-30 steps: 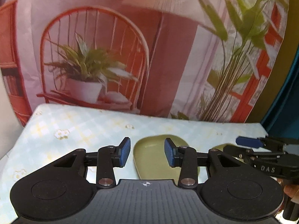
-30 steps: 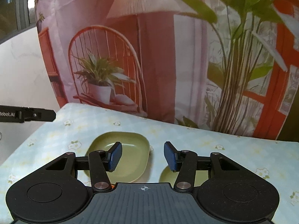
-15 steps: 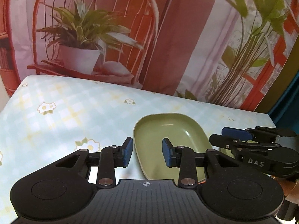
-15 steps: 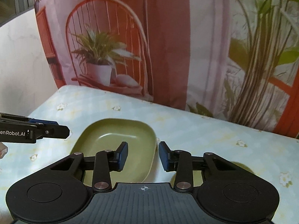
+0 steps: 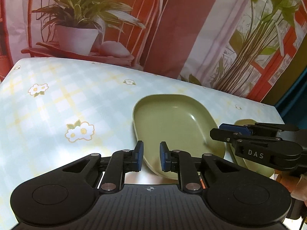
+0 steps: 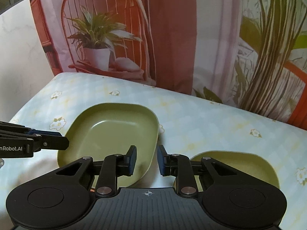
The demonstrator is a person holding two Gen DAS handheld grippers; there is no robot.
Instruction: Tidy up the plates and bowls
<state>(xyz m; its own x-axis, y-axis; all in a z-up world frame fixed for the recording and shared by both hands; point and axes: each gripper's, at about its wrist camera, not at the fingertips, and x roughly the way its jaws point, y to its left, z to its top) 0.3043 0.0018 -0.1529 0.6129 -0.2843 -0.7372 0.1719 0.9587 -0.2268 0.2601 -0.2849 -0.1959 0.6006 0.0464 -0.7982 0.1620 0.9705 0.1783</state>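
- Green bowl (image 5: 172,122) sits on the floral checked counter (image 5: 57,99), at about 1 o'clock from the left gripper (image 5: 150,158)
- Left fingers apart, straddling the bowl's near rim, nothing clamped
- Right gripper (image 6: 146,160) has fingers apart over the bowl's right edge
- Second green plate (image 6: 247,164) lies at 3 o'clock, partly hidden by the right gripper
- Printed plant backdrop (image 6: 172,28) hangs behind at 12 o'clock

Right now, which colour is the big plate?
Olive green plate, clearest in the right wrist view.

Floral tablecloth (image 5: 57,99), printed plant backdrop (image 5: 172,28)
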